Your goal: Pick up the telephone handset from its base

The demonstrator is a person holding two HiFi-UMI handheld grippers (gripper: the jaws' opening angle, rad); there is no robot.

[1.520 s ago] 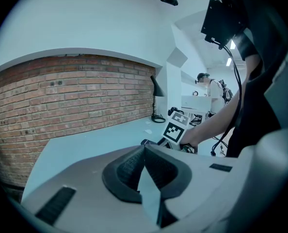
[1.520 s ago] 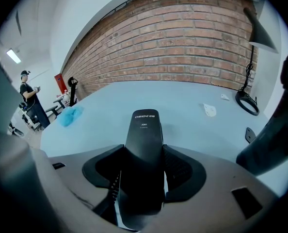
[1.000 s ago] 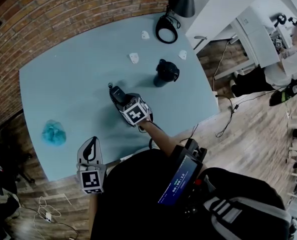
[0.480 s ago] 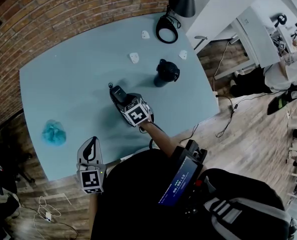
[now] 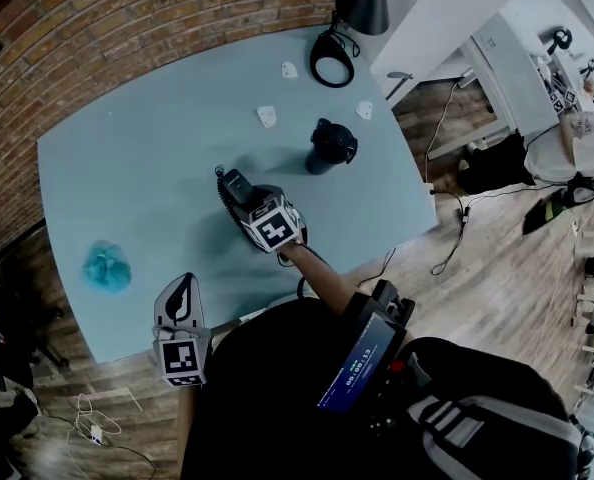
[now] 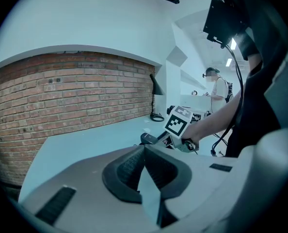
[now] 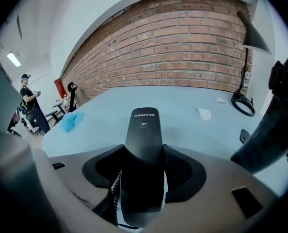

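At the desk's left end, blue cloth [image 5: 107, 265]: a crumpled lump lying alone on the pale blue desk [image 5: 137, 168], well apart from everything else.
Brick wall [image 5: 127, 28]: it runs along the far edge of the desk.
My left hand-held gripper [image 6: 144, 152]: closed, its dark pads meeting with nothing between them. It hovers at the near edge of the desk, right of the cloth, and points toward my other hand.
Telephone handset [image 7: 145, 125]: black, near the middle of the desk, its long body running straight out between my right jaws with its far end sticking out past them. I cannot tell whether it sits on its base, which my gripper hides.
Coiled cord [image 7: 116, 191]: black, hanging at the handset's left side under the jaw.
My right hand-held gripper [image 7: 143, 152]: clamped on the handset, one pad pressed to each of its sides, angled down at the desk. Its marker cube [image 5: 274, 230] faces up, with my forearm [image 5: 322, 278] behind it.
White bits: three small flat pieces on the far half of the desk, one [image 5: 267, 116] beyond the handset, one [image 5: 290, 69] further back, one [image 5: 364, 110] near the right edge.
Black jug [image 5: 332, 146]: upright, right of the handset and apart from it.
Lamp [image 5: 362, 0]: dark shade at the far right corner, above its ring-shaped base [image 5: 331, 58].
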